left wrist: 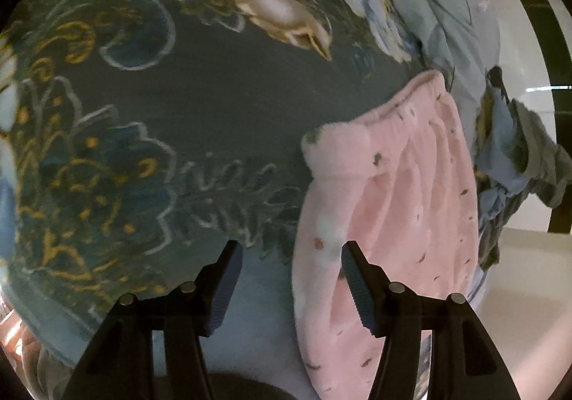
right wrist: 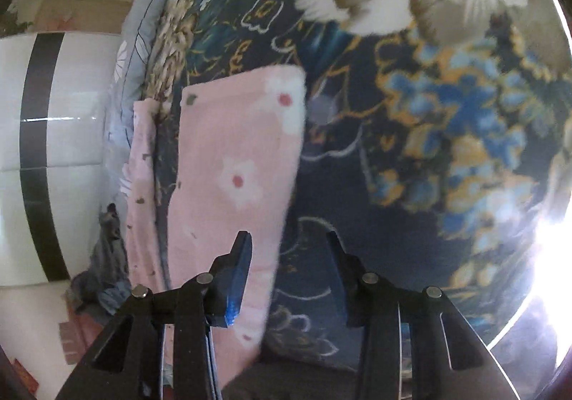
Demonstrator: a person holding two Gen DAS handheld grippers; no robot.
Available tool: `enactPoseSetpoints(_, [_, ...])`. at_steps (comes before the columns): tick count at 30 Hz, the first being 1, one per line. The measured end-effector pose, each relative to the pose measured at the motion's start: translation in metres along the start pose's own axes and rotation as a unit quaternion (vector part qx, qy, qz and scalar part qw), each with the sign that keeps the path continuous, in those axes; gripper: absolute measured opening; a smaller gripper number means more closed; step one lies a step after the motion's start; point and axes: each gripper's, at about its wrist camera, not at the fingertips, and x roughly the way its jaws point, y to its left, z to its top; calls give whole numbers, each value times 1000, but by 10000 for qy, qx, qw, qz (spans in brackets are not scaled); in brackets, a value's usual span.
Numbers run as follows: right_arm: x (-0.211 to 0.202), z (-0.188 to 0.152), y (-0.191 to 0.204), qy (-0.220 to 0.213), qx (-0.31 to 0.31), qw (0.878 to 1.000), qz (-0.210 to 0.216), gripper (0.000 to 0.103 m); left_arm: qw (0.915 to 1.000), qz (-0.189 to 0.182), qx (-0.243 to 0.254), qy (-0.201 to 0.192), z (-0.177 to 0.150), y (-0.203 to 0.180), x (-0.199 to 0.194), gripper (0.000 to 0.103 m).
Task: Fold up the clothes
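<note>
Both the left claw [left wrist: 291, 287] and right claw [right wrist: 286, 269] gape empty above the pink garment [right wrist: 236, 164] lying on the floral bedspread [left wrist: 214, 96]; a careless pinch may catch the bedspread too

Soft matt pink cloth garment [left wrist: 393, 185] on a printed matt bedspread [left wrist: 214, 106]; glossy white tiles [right wrist: 71, 121] behind.

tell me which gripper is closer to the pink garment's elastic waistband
Left. The left gripper is open beside the pink garment, with the waistband just ahead. The right gripper, also open, sits by a flat leg end; no waistband shows there.
</note>
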Motion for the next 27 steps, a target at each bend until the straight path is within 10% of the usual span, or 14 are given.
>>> enactPoseSetpoints(12, [16,-8,4,-105,79,9999,44,43,9993,287,221,-37,7,-18,27,59])
enactPoseSetpoints(18, [25,-12,12,-76,42,9997,222,17,9990,297,311,-158,7,-23,27,36])
enactPoseSetpoints(20, [25,-13,17,-167,48,9996,228,7,9988,288,332,-201,6,-26,27,11])
enactPoseSetpoints(27, [-11,-6,55,-605,-189,9939,904,4,9975,-431,98,-556,3,-32,-9,5])
